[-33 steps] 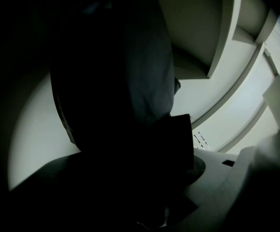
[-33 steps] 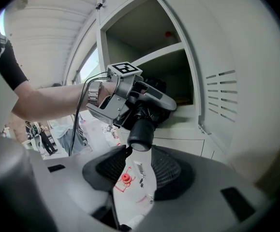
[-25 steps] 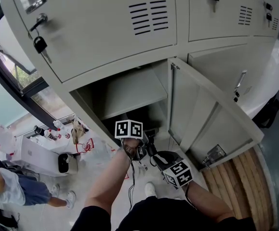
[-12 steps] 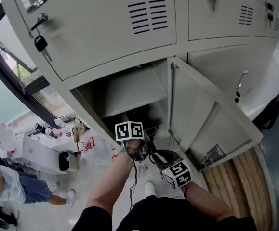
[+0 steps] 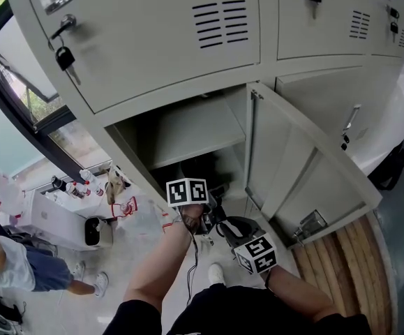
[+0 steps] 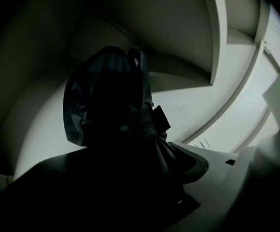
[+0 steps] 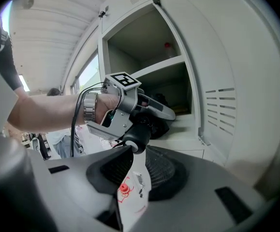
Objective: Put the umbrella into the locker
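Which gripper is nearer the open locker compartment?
Left. The left gripper, jaws just opening with the umbrella between them, is at the mouth of the open compartment; the right gripper grips the umbrella farther out.

A locker area: grey metal lockers (image 5: 174, 40) with keys (image 5: 65, 58) beside a window (image 5: 20, 89).

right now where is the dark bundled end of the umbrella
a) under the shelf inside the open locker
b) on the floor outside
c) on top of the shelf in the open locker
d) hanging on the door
a: the dark bundled end of the umbrella sits beneath the shelf inside the open locker, not on top of it.
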